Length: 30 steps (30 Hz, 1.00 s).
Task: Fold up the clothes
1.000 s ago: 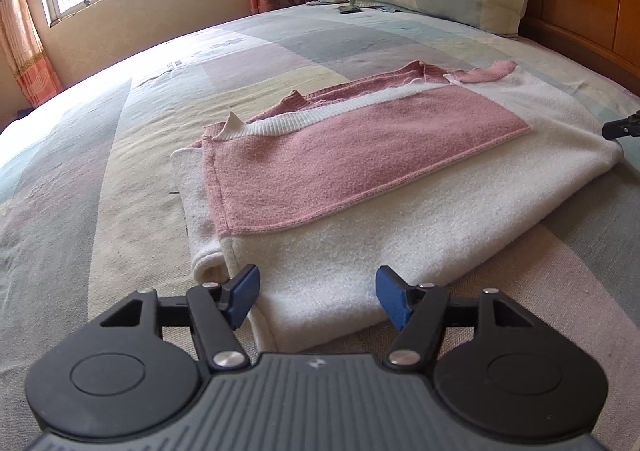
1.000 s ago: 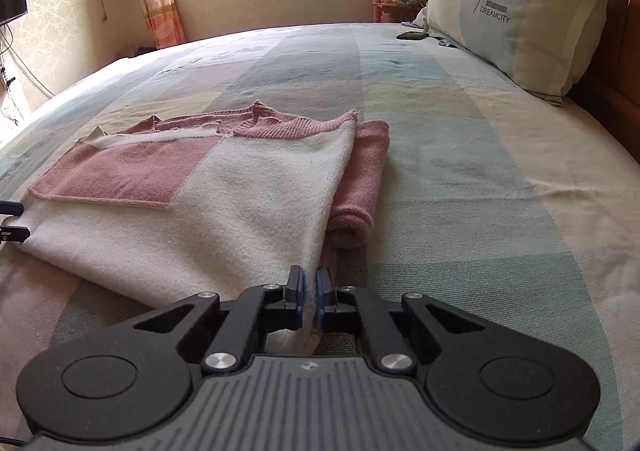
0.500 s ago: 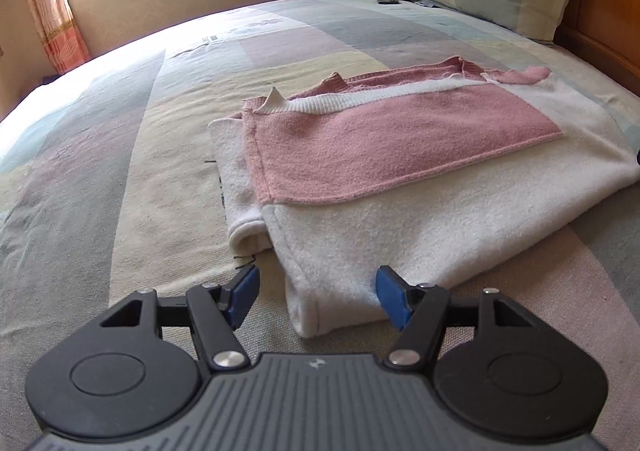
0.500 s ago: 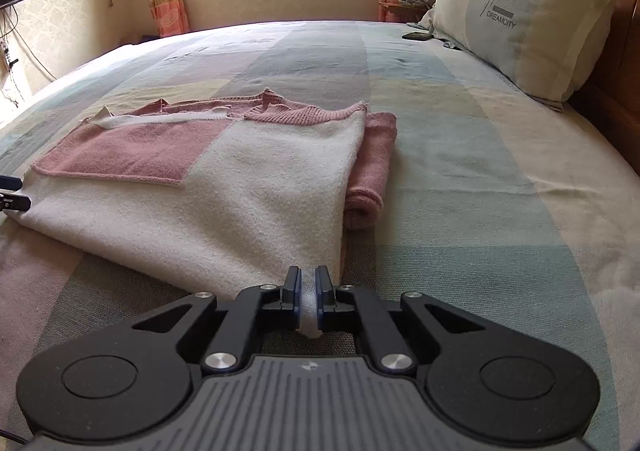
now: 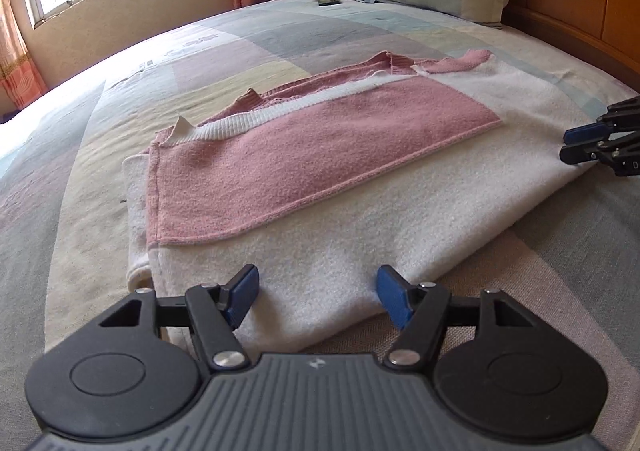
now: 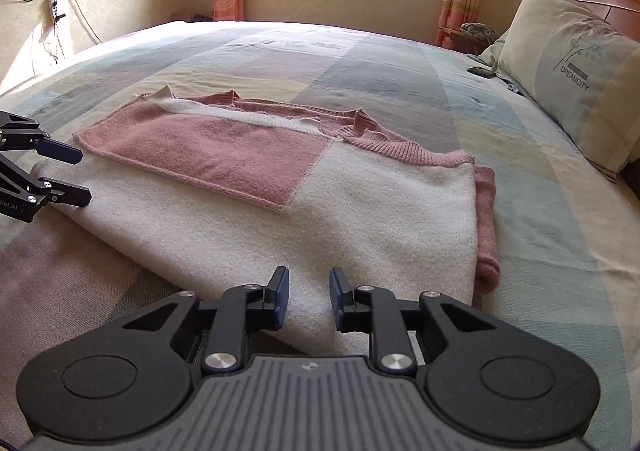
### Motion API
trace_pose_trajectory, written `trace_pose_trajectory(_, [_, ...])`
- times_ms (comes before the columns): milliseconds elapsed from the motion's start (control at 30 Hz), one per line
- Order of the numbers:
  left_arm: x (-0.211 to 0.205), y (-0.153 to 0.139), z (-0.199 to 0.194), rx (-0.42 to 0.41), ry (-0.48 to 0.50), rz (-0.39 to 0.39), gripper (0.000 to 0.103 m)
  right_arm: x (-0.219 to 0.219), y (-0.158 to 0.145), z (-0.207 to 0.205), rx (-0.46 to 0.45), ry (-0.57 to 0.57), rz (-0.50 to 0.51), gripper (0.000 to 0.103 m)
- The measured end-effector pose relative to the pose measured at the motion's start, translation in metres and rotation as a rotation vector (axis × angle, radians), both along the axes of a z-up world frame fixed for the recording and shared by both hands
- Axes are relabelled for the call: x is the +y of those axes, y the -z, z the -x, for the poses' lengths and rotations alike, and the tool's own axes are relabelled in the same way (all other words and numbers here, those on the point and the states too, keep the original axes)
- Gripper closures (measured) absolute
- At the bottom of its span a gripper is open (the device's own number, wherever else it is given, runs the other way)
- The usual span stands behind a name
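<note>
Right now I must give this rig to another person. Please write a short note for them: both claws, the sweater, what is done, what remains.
Left claw: open, at the near edge of the pink and white sweater, holding nothing.
Right claw: jaws have just been opening; the sweater's white edge lies between them, not pinched.
Sweater: flat on the bed, partly folded.
Done: sides look folded in.
Left: probably one more fold, then tidy the edges.
</note>
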<state>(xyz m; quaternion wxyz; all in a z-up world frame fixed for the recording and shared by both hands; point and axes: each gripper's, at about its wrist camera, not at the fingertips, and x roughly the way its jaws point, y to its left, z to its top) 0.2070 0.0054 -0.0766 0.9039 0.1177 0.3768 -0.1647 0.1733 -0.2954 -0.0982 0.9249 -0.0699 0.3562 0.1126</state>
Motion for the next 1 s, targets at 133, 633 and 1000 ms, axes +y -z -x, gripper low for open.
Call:
trace_pose_trajectory(133, [-0.004, -0.012, 0.019, -0.068, 0.052, -0.107, 0.033, -0.025, -0.004, 0.018, 0.000, 0.042, 0.024, 0.057])
trace_pose_trajectory(633, [-0.078, 0.032, 0.054, -0.369, 0.433, -0.820, 0.023, 0.033, 0.026, 0.049, -0.143, -0.229, 0.749, 0.017])
trace_pose_trajectory(1000, [-0.118, 0.031, 0.015, -0.445, 0.479, -0.773, 0.021, 0.079, 0.036, 0.011, -0.276, -0.334, 0.849, 0.006])
